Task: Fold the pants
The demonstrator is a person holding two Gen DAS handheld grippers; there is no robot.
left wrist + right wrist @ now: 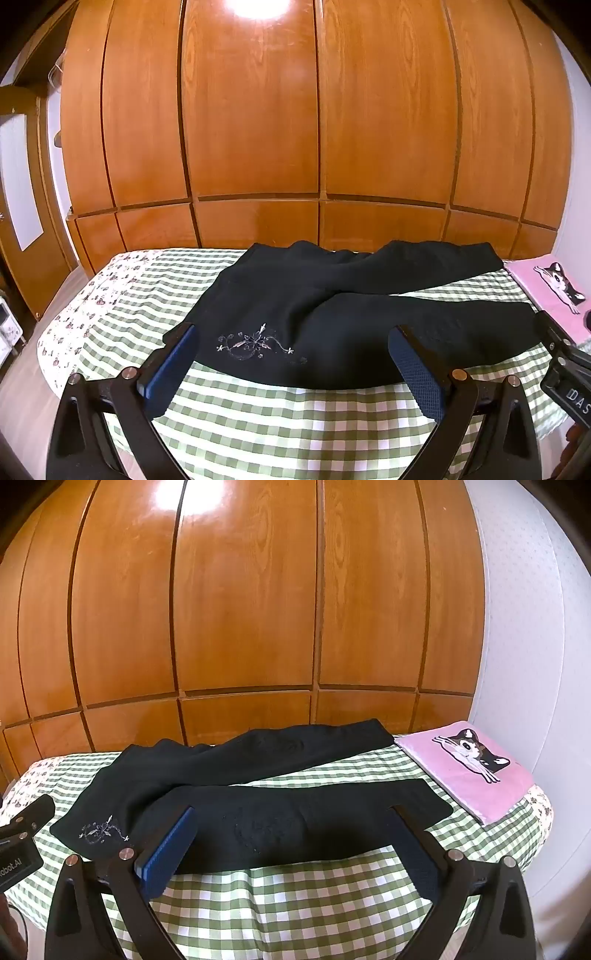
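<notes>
Black pants point(332, 317) lie spread on a green-checked bed, waist end at the left with pale embroidery point(255, 343), both legs stretching to the right. My left gripper point(295, 354) hovers open over the near edge at the waist and hip, nothing between its blue pads. In the right wrist view the same pants point(258, 812) lie across the bed, embroidery point(103, 830) at lower left. My right gripper point(295, 834) stands open above the near leg, apart from the cloth. Each gripper's body shows at the edge of the other's view.
A pink cushion with a cat picture point(472, 768) lies at the bed's right end beside a pale wall. A wooden wardrobe point(258, 129) rises behind the bed. The checked sheet point(280, 424) runs to the near edge, with a floral sheet point(92, 302) at the left.
</notes>
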